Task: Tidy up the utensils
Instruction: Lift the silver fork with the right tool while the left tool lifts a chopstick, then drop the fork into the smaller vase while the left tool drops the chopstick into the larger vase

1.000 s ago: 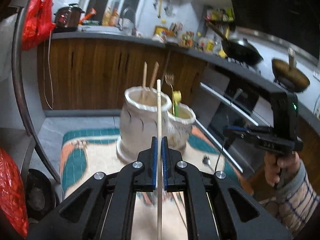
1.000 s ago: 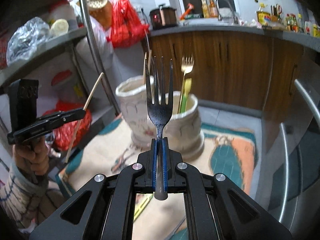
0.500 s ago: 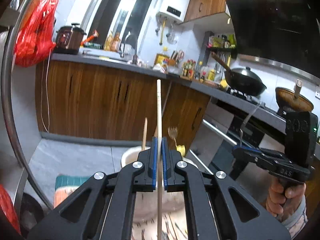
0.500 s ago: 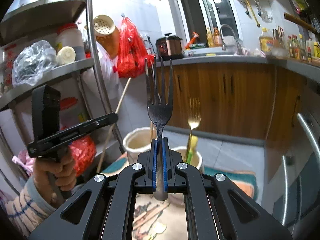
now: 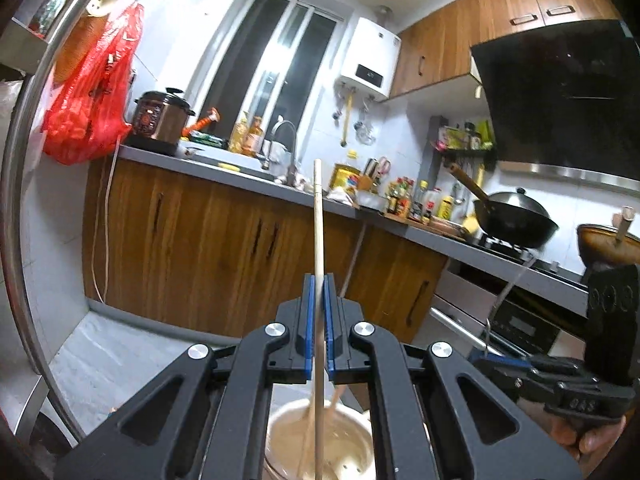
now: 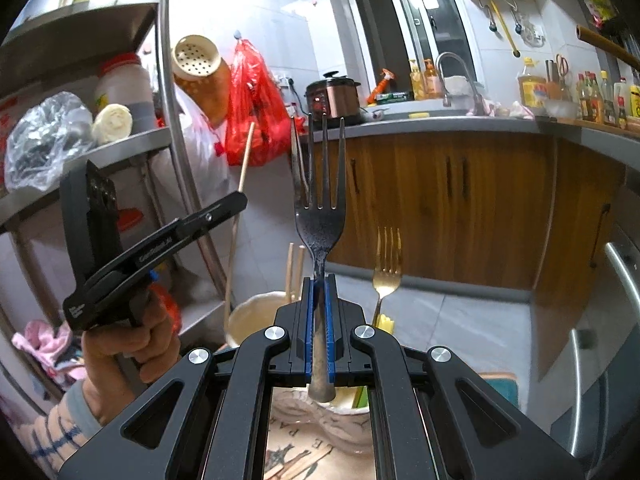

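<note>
- Left gripper (image 5: 318, 316) is clamped tight on a chopstick (image 5: 318, 224), held upright, lower end right over the big pot (image 5: 352, 424) directly below.
- Right gripper (image 6: 319, 320) is pinching the dark fork (image 6: 320, 216), tines up, above the small pot (image 6: 344, 408) holding a gold fork (image 6: 386, 272).
- Both just need to drop straight down, I'd guess.

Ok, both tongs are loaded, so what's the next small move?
Probably lower the left tongs straight down: the chopstick they clamp stands upright, its lower end already over the cream holder with other chopsticks inside. The fork can wait.

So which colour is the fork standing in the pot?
Gold; the fork shows best in the right wrist view.
</note>
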`<state>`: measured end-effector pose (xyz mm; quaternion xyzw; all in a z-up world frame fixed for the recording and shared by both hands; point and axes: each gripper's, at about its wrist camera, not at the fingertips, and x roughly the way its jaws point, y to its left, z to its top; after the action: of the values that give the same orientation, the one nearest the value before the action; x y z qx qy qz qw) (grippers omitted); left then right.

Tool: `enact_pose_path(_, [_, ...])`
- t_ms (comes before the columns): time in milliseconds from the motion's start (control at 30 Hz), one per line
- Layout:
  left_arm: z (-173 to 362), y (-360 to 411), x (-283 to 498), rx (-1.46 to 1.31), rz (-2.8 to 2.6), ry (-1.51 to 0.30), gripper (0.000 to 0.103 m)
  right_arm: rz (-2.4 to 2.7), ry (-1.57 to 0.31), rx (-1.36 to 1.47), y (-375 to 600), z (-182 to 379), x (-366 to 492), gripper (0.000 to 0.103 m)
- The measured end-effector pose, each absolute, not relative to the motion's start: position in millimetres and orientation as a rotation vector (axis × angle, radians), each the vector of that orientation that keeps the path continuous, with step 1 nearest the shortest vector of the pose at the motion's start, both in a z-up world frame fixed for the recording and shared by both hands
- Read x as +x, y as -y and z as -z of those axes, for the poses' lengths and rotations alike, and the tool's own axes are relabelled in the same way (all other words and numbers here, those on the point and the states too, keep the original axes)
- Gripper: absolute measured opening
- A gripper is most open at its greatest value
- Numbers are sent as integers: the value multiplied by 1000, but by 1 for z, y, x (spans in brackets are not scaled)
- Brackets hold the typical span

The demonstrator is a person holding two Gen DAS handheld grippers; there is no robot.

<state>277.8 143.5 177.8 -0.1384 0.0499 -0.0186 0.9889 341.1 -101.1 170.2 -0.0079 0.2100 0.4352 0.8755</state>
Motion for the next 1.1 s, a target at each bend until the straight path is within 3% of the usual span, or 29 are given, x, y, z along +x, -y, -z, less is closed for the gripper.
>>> enact_pose_path(533, [-125,-119,264,-166,1,-182,4,-824,-518,-116,84,-133,350,6])
enact_pose_path(1100, [-112,-106,272,-45,-65,-295,4,-800,-628,-117,70,-97,371,6])
